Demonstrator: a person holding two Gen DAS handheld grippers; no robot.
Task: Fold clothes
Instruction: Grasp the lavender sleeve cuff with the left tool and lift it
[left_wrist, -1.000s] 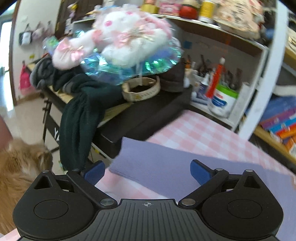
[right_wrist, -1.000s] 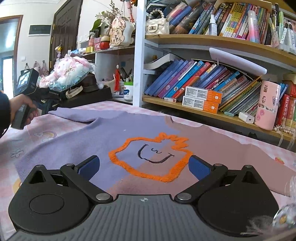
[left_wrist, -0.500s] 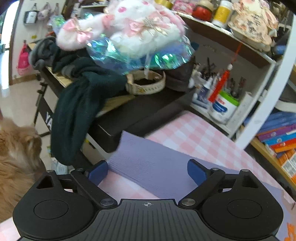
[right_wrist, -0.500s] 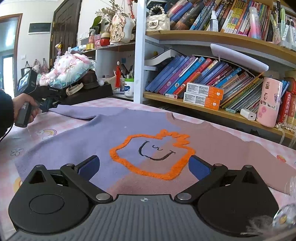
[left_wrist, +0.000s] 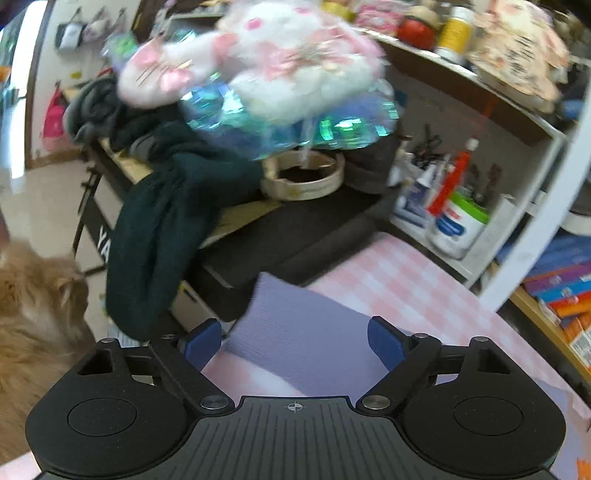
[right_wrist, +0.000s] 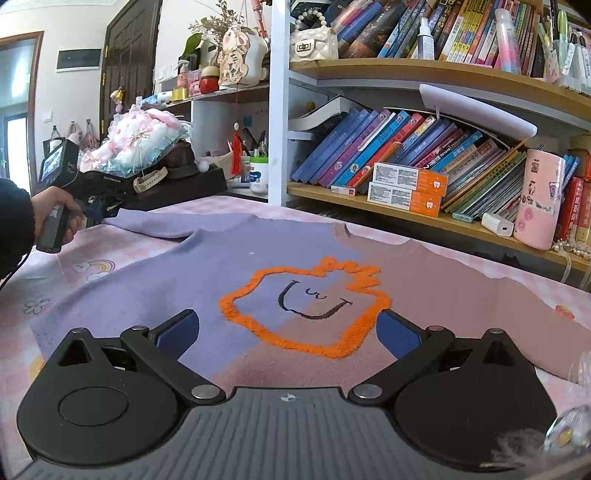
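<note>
While the sweater (right_wrist: 229, 266) lies flat on the bench (right_wrist: 110, 254), both jaws apart, left gripper (left_wrist: 295, 343) nears the sleeve (left_wrist: 295, 325); next, clamp and fold inward.

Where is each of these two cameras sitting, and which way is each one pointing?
Left wrist: rides the open left gripper, facing the sweater's lilac sleeve, a plush toy and a cat.
Right wrist: rides the open right gripper, low over the sweater, facing bookshelves; the person's left hand shows.
Shared: the sweater, the plush toy, the pink tablecloth.
</note>
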